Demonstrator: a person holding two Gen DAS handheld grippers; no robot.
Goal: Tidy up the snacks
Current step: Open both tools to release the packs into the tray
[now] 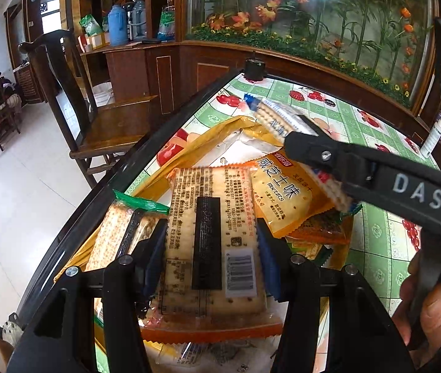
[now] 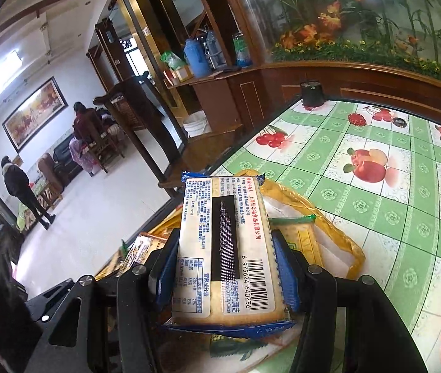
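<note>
My left gripper (image 1: pixel 211 236) is shut on an orange-edged cracker packet (image 1: pixel 211 192), its blue pads pressing both long sides. It hangs over an open yellow bag (image 1: pixel 211 136) that holds several snack packets, among them a yellow biscuit packet (image 1: pixel 285 199) and a green-edged one (image 1: pixel 117 223). My right gripper (image 1: pixel 298 138) reaches in from the right, shut on a blue-edged cracker packet (image 1: pixel 274 115) above the bag's far side. In the right wrist view that gripper (image 2: pixel 225 261) clamps the same blue-edged packet (image 2: pixel 223 205), barcode side up, above the yellow bag (image 2: pixel 341 236).
The bag lies near the left edge of a table with a green fruit-print cloth (image 2: pixel 375 205). A small black jar (image 2: pixel 312 93) stands at the far corner. A wooden chair (image 1: pixel 74 99) is beside the table. A hand (image 1: pixel 431 307) grips the right tool. People stand far off at the left.
</note>
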